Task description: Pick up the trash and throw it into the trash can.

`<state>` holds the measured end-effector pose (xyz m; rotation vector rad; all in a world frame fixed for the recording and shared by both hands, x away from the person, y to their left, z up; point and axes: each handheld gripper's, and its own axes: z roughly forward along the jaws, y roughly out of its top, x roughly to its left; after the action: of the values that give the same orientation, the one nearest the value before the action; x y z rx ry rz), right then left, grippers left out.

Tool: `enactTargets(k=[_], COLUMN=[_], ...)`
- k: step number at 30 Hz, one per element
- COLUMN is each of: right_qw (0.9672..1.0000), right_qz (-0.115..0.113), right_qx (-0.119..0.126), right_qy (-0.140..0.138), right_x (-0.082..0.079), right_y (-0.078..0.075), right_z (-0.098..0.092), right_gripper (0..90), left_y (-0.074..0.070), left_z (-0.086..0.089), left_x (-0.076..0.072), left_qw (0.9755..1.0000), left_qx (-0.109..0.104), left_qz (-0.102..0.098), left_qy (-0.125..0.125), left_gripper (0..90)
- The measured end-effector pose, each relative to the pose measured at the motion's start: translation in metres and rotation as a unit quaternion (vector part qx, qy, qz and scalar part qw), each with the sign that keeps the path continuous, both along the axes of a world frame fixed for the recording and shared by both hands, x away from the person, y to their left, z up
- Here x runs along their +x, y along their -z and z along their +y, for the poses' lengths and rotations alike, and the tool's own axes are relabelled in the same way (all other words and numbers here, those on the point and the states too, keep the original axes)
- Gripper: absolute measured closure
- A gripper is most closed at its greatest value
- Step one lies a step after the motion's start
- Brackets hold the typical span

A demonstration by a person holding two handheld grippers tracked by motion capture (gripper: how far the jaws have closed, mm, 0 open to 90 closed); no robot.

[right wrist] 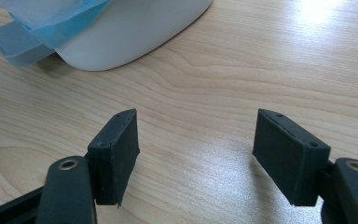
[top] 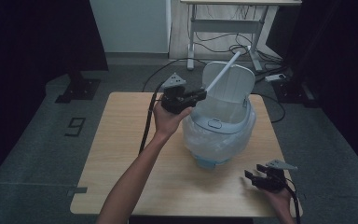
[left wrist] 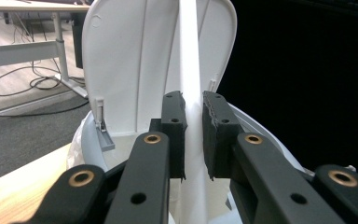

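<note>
A white pedal bin [top: 219, 128] lined with a clear bag stands on the wooden table [top: 126, 154], its lid [top: 228, 81] raised upright. My left gripper [top: 200, 94] is held at the bin's left rim, shut on a long white stick [top: 223, 72] that slants up and to the right past the lid. In the left gripper view both pads press on the white stick [left wrist: 189, 70], with the open lid [left wrist: 130, 65] right behind. My right gripper [top: 253, 177] rests low near the table's front right corner, jaws open and nothing between them [right wrist: 196, 149]. The bin's base [right wrist: 121, 32] lies ahead of it.
A blue pedal [right wrist: 16, 42] sticks out at the bin's foot. Beyond the table stand a white desk frame [top: 223, 28] with cables on the floor and a power strip [top: 277, 77]. Black stands [top: 77, 88] flank the table at the back.
</note>
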<state>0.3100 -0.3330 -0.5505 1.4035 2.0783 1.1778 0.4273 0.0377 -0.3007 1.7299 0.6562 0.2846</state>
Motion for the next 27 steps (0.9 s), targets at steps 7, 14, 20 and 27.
enactTargets(k=[7,14,20,27], right_qw=[1.0,1.0,1.0,1.0], right_qz=[0.0,0.001,0.0,-0.001], right_qx=[-0.002,-0.001,-0.001,0.0], right_qy=[-0.003,-0.001,-0.002,-0.002], right_x=[0.0,0.0,-0.001,0.0], right_y=[0.0,0.001,0.0,0.0], right_z=[0.001,0.0,0.0,-0.002], right_gripper=[30.7,30.8,30.8,30.9], left_y=[0.0,0.0,0.003,0.011], left_z=[-0.01,-0.025,-0.035,-0.043], left_x=[0.009,0.016,0.021,0.029], left_qw=[1.0,0.9999,0.9998,0.9981], left_qx=[0.002,0.014,0.015,0.035], left_qz=[0.007,0.007,0.014,0.051], left_qy=[-0.001,0.002,0.004,0.005], left_gripper=[79.4,79.5,79.3,57.3])
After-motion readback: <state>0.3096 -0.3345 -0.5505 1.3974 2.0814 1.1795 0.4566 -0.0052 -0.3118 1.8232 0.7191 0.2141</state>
